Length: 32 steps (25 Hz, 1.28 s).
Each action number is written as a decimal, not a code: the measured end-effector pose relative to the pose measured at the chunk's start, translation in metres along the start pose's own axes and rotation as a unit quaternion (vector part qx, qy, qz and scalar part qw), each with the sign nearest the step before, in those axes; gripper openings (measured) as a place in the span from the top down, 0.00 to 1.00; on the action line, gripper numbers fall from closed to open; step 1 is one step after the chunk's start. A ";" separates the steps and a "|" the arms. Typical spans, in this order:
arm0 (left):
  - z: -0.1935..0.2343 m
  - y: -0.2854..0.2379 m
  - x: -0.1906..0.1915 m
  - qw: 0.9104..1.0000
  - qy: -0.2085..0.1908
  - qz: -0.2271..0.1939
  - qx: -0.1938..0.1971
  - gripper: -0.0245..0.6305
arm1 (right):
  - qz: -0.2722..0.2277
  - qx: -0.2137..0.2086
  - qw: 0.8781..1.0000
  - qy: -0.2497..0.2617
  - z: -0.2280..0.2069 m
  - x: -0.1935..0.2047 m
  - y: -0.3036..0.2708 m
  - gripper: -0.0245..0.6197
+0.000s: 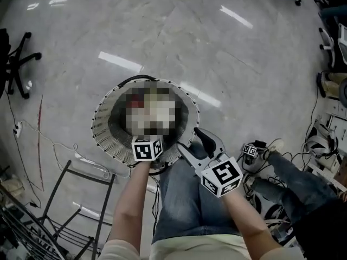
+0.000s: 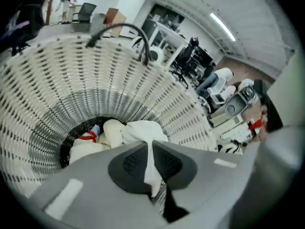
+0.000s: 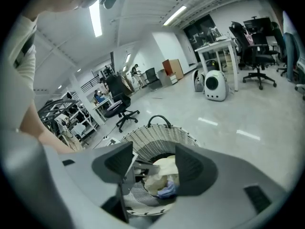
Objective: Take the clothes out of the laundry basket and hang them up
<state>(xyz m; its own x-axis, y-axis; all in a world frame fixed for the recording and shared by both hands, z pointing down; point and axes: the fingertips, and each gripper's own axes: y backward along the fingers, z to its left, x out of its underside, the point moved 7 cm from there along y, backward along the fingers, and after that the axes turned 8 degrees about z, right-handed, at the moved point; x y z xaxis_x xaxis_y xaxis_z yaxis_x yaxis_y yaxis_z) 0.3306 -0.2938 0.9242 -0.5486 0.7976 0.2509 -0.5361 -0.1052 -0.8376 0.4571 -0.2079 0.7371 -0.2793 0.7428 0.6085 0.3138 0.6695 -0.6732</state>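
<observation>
over the white laundry basket [image 1: 102,129] on the floor, the left gripper [image 2: 150,150] pinches a white garment [image 2: 142,130] tightly between its jaws, above the other clothes [image 2: 88,146] inside; the right gripper [image 3: 153,157] hovers nearby, jaws wide apart, empty.

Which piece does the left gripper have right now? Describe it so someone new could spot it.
Find the white woven laundry basket on the floor. Its bottom holds a heap of pale clothes; the piece is the white cloth reaching up from it. Unlike the rest, it is pinched between the left gripper's shut jaws.
</observation>
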 end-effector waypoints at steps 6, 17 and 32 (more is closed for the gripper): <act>-0.037 0.108 -0.013 0.997 0.044 -0.061 0.020 0.93 | 0.035 0.014 0.999 0.027 0.041 -0.023 0.031 0.55; -0.141 0.313 -0.064 0.974 -0.074 -0.185 0.110 0.93 | 0.081 -0.001 0.991 0.106 0.133 -0.058 0.076 0.54; -0.279 0.485 -0.064 0.903 -0.258 -0.289 0.187 0.92 | -0.058 0.034 0.966 0.248 0.204 -0.152 0.188 0.90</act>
<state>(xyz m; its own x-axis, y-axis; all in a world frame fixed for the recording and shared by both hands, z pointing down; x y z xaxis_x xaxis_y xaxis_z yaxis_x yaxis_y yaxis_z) 0.2846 -0.2303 0.3668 -0.2813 0.4111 0.8671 -0.9548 -0.0297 -0.2957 0.3729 -0.1942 0.4324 0.1655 0.5809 0.7970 0.2416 0.7596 -0.6039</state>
